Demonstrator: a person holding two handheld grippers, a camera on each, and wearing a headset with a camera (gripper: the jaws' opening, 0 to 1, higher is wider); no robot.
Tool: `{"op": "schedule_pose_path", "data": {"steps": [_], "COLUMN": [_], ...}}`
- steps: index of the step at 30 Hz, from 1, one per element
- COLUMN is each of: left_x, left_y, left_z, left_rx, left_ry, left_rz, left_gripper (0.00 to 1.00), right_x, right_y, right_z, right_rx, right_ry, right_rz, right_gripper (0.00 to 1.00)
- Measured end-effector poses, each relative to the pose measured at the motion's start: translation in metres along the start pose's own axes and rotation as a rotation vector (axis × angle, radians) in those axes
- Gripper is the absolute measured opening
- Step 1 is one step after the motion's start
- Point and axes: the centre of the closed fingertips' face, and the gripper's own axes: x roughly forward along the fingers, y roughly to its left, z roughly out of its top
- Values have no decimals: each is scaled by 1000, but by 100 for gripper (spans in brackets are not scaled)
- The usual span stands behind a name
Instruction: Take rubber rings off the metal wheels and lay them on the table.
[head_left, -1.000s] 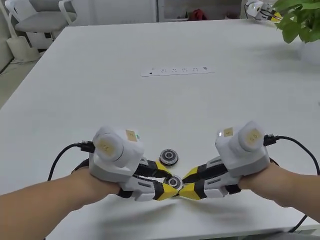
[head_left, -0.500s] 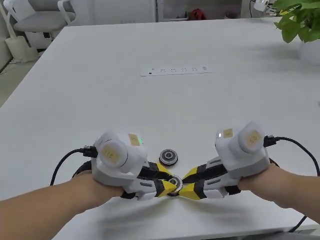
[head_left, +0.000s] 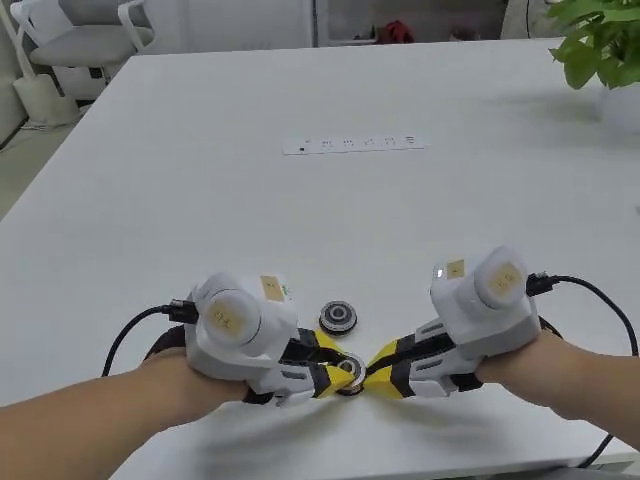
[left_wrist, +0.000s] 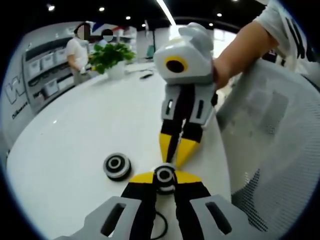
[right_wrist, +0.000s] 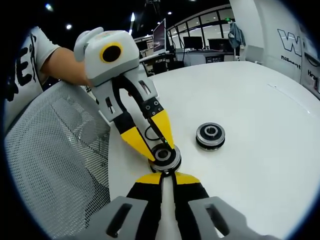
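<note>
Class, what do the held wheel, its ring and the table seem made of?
The held wheel looks like metal: shiny silvery hub. Its ring is probably rubber: dull black band. The table: smooth white, softly reflective, perhaps laminate, unsure.

A large "W" stands on the wall (right_wrist: 291, 39) in the right gripper view; the smaller lettering beneath is too blurred to read. Letters on the person's shirt (right_wrist: 24, 65) are cut off, with only an "E" legible.

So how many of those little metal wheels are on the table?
2. One wheel is pinched between the left claw and the right claw, close to the person. The other wheel lies free on the table just beyond them. I see no others.
</note>
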Motion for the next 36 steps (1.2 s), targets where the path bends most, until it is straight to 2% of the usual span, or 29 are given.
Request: {"op": "schedule_pose_path", "data": {"steps": [8, 13, 18, 21, 36], "left_x": [0, 0, 0, 0, 1], "left_y": [0, -2, -2, -2, -3], "left_z": [-1, -1, -1, -1, -1], "left_rx": [19, 30, 38, 38, 49], "left_ry": [4, 7, 11, 10, 13], "left_rz": [-3, 0, 8, 9, 21], "left_gripper": [13, 13, 12, 12, 12], "right_x": [-1, -8, -10, -13, -13], "right_y": [-2, -8, -9, -10, -3], "right_z": [-1, 4, 6, 12, 16], "right_rx": [52, 129, 152, 197, 245], "right_ry": [4, -42, -59, -99, -124], "right_rz": [-8, -14, -15, -7, 36], "right_gripper": [0, 0, 0, 0, 0]}}
